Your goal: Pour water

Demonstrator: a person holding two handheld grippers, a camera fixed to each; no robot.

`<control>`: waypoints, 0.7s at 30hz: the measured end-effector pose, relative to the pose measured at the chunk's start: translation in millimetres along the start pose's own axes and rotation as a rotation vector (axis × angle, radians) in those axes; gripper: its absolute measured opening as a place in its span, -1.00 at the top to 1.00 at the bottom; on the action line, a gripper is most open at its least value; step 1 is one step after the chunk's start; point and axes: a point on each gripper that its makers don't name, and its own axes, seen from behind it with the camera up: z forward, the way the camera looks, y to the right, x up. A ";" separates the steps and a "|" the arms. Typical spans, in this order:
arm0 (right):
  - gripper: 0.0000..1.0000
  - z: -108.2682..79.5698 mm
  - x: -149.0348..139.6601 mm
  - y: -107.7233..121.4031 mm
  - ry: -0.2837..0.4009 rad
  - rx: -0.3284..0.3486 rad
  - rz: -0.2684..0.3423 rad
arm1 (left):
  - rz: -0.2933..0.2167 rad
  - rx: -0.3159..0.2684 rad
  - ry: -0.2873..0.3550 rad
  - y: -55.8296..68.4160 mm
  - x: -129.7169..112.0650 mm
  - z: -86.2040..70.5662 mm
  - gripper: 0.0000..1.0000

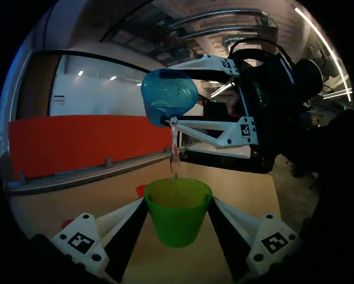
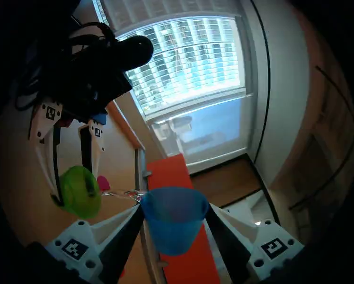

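Note:
My left gripper [image 1: 178, 218] is shut on a green cup [image 1: 178, 215], held upright above a light wooden table [image 1: 234, 182]. Above it, in the left gripper view, my right gripper [image 1: 170, 102] holds a blue cup [image 1: 169, 94] tipped over on its side. A thin stream of water [image 1: 174, 146] falls from its rim into the green cup. In the right gripper view the blue cup [image 2: 173, 217] sits between my right gripper's [image 2: 173, 222] fingers, water [image 2: 122, 194] leaving its lip toward the green cup [image 2: 80, 190], which my left gripper [image 2: 73, 189] holds farther off.
A red item [image 1: 140, 190] and a pink one [image 1: 67, 222] lie on the table behind the green cup. An orange partition [image 1: 82, 139] borders the table's far edge. A window with blinds [image 2: 191, 66] is in the right gripper view.

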 end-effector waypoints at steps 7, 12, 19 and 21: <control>-0.82 0.7 3.6 1.2 0.008 0.000 -0.027 | 0.004 -0.002 0.000 1.2 0.5 0.0 -0.72; -0.82 2.8 3.1 3.1 0.005 -0.001 -0.052 | 0.004 -0.004 0.002 2.5 0.9 -0.3 -0.72; -0.82 3.6 5.9 5.4 0.011 -0.004 -0.077 | 0.003 0.000 0.003 0.5 -0.5 -0.1 -0.72; -0.82 4.1 6.6 6.1 0.013 -0.004 -0.087 | 0.002 0.000 0.004 0.1 -0.7 -0.1 -0.72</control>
